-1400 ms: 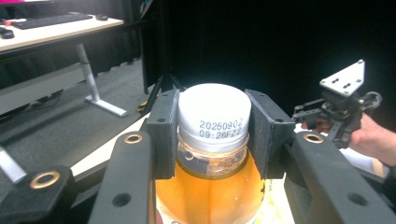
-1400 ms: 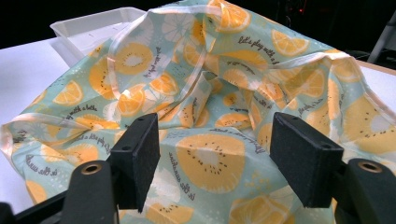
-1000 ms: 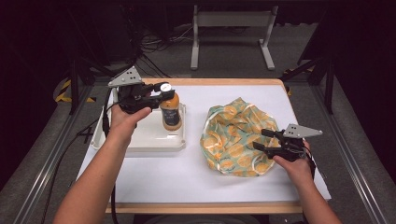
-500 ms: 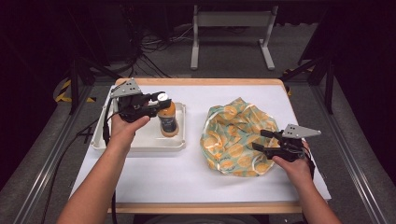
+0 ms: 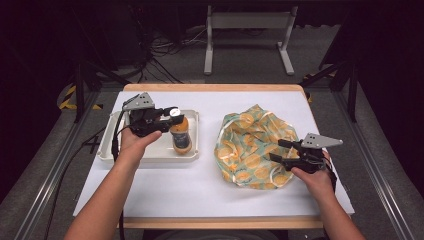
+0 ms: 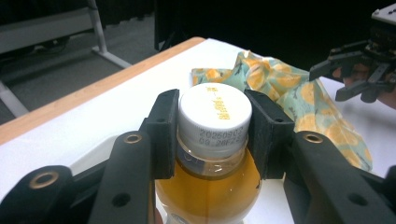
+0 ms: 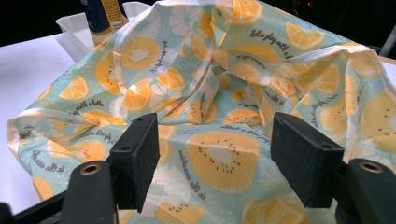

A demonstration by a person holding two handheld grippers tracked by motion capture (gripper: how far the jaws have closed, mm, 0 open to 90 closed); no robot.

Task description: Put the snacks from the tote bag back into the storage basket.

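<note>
A bottle of amber drink with a white cap stands upright in the white tray at the table's left. My left gripper is shut on the bottle's cap, one pad on each side. A crumpled cloth bag printed with orange slices lies at the right of the table. My right gripper is open over the bag's right edge, its pads apart above the fabric and holding nothing.
The white tabletop has a wooden rim. Beyond the far edge are a grey metal stand and cables on the floor. The tray's corner and the bottle's label appear behind the bag in the right gripper view.
My left gripper has carried the bottle down and toward me, from above the tray's far side to its middle. The right gripper has stayed open over the bag.
</note>
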